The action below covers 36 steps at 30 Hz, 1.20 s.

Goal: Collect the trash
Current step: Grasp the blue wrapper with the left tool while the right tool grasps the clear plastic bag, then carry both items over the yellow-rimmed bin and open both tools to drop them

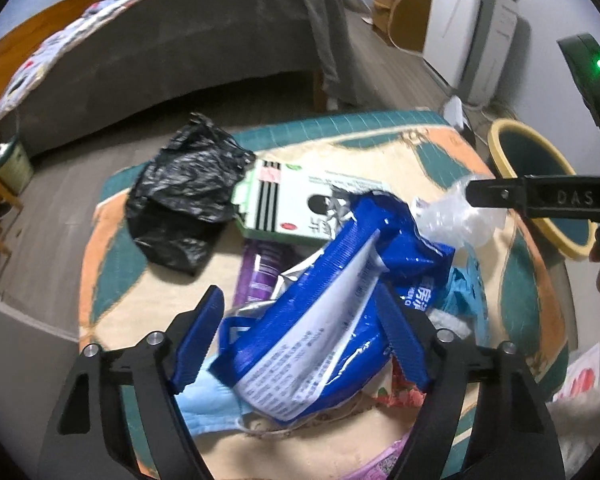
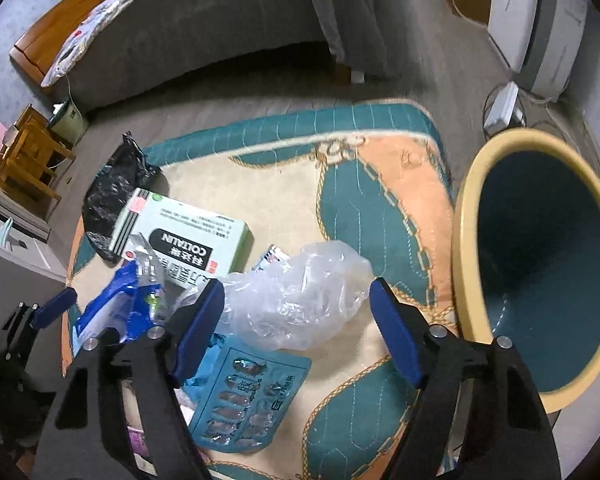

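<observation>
Left tongs (image 1: 300,328) straddle the blue wrapper (image 1: 332,300), not clamped; right tongs (image 2: 296,320) gape around the clear plastic bag (image 2: 300,296). Both lie beside the bin (image 2: 540,264), ready to toss.

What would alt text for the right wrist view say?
Right gripper, blue fingers spread around a crumpled clear plastic bag on a patterned rug. A teal bin lies alongside; a green medicine box and blister pack lie nearby.
</observation>
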Available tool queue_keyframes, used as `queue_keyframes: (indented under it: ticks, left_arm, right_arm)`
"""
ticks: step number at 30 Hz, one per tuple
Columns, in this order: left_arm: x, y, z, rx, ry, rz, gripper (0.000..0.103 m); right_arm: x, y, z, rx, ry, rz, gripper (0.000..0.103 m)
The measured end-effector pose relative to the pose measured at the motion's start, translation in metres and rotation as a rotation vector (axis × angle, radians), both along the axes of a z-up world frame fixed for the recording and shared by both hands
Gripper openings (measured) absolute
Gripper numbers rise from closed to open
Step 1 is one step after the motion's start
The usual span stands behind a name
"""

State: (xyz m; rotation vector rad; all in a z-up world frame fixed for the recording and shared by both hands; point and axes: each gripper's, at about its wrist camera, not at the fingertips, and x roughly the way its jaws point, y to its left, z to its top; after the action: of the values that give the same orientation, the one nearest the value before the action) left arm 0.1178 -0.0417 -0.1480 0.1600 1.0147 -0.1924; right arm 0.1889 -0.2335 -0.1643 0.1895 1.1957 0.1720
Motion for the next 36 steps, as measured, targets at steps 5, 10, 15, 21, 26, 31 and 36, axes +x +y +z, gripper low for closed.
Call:
queue_keyframes:
  ticks: [5,10,15,21,26,31,36]
  left_arm:
    - [0.001,-0.008,-0.005,0.060,0.006,-0.045,0.065]
    - [-0.001,-0.012,-0.002,0.089,-0.006,-0.077,0.046]
    - [-0.006,-0.015,0.001,0.098,-0.010,-0.106,0.031]
    - [-0.007,-0.013,0.025,0.061,-0.078,-0.080,0.030]
    - [-0.007,-0.018,0.053,0.010,-0.147,-0.060,0.030]
    - [-0.006,-0.030,0.081,-0.037,-0.208,-0.058,0.030]
    - [-0.006,-0.051,0.107,-0.082,-0.260,-0.077,0.030]
  right_arm:
    - [0.003,-0.002,-0.012,0.085,0.054,-0.006,0.055]
    - [0.001,0.002,-0.010,0.096,0.054,0.007,0.027]
    - [-0.003,-0.001,0.002,0.080,0.016,-0.004,0.016]
    - [-0.008,-0.008,0.034,0.061,-0.056,-0.010,0.014]
    - [-0.012,-0.020,0.063,0.050,-0.125,-0.021,0.014]
    - [-0.015,-0.046,0.092,0.027,-0.194,-0.052,0.014]
    - [-0.019,-0.080,0.119,0.021,-0.252,-0.090,0.014]
